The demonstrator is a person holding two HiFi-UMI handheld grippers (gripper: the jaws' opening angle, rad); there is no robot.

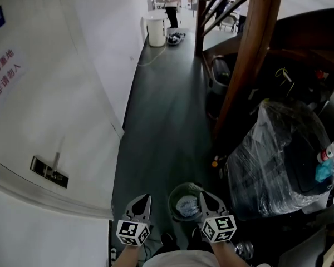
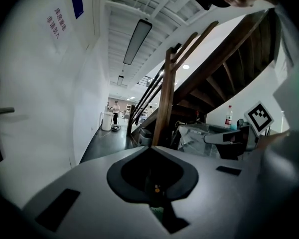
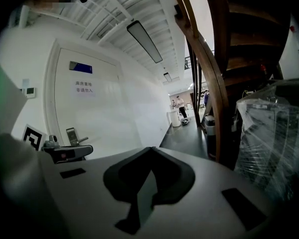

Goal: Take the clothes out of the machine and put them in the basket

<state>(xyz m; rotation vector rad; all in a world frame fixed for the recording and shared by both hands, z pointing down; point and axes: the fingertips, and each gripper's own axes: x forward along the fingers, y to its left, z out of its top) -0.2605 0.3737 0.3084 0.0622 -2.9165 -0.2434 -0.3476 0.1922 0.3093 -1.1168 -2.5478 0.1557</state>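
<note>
Left gripper point(image 1: 145, 200), right gripper point(image 1: 205, 199) closed, dark floor point(image 1: 167, 104), white wall point(image 1: 72, 93)

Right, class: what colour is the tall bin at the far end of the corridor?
White. The bin shows best in the head view.

Left gripper point(image 2: 152, 148) jaws seemingly together, facing a wooden post point(image 2: 165, 103).

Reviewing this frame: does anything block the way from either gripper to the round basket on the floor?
Nothing visible does. In the head view, the round basket sits on the dark floor between the left gripper and right gripper, both shut and empty. The plastic-wrapped bulk stands off to its right, clear of the path.
</note>
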